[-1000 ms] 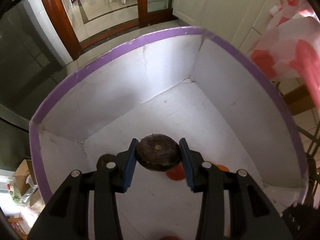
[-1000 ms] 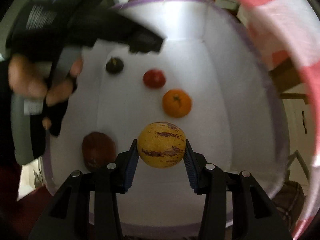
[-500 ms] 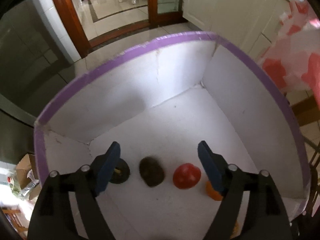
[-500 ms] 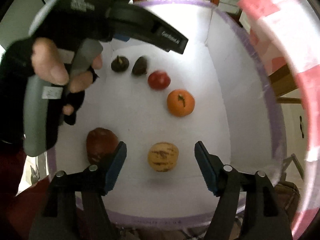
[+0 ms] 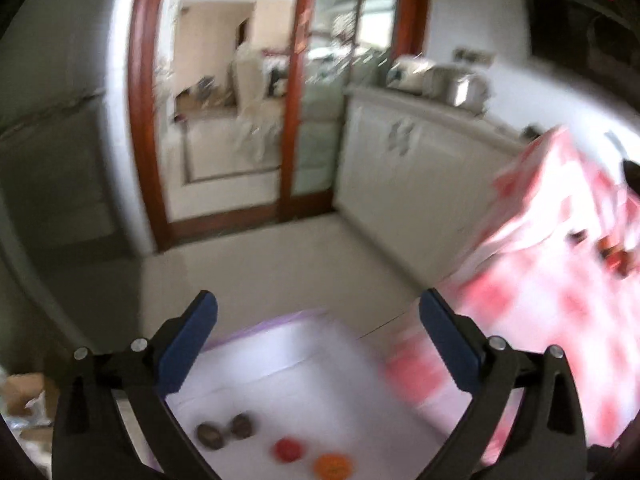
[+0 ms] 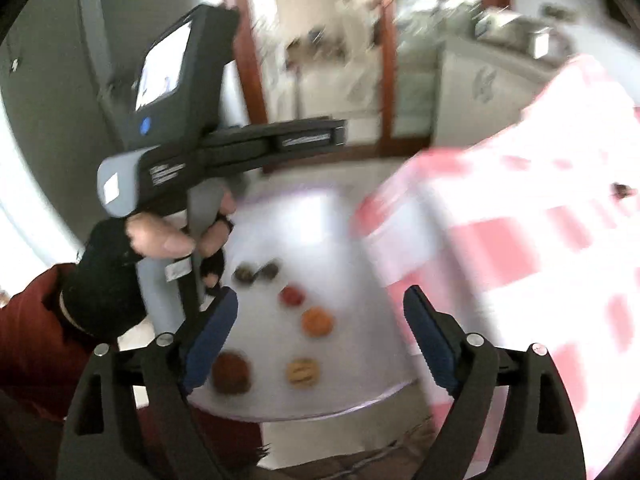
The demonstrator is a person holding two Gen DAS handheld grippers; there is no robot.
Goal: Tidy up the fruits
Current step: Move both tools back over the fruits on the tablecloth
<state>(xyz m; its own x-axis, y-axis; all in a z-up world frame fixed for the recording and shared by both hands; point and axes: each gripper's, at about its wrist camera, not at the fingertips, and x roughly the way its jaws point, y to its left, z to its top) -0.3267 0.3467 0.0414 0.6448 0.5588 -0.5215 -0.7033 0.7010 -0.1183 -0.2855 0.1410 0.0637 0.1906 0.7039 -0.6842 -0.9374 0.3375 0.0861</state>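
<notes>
A white box with a purple rim (image 6: 304, 410) sits low on the floor and holds several fruits. In the right wrist view I see two dark fruits (image 6: 256, 272), a red fruit (image 6: 291, 296), an orange (image 6: 317, 322), a yellow striped melon (image 6: 302, 372) and a brown fruit (image 6: 231, 366). The left wrist view shows the dark pair (image 5: 226, 430), the red fruit (image 5: 287, 449) and the orange (image 5: 332, 465). My left gripper (image 5: 318, 336) is open and empty, high above the box. My right gripper (image 6: 320, 338) is open and empty, also raised. Both views are blurred.
A table with a pink and white checked cloth (image 5: 560, 320) stands to the right of the box, with small dark items (image 5: 612, 254) on it. White cabinets (image 5: 400, 160) and a wooden-framed glass door (image 5: 296, 100) lie beyond. The left hand-held device (image 6: 192, 148) fills the right view's left.
Both grippers opened and let go of their fruit: the dark fruit and the yellow melon now lie in the box. Both grippers then rose and tilted up, away from the box.
</notes>
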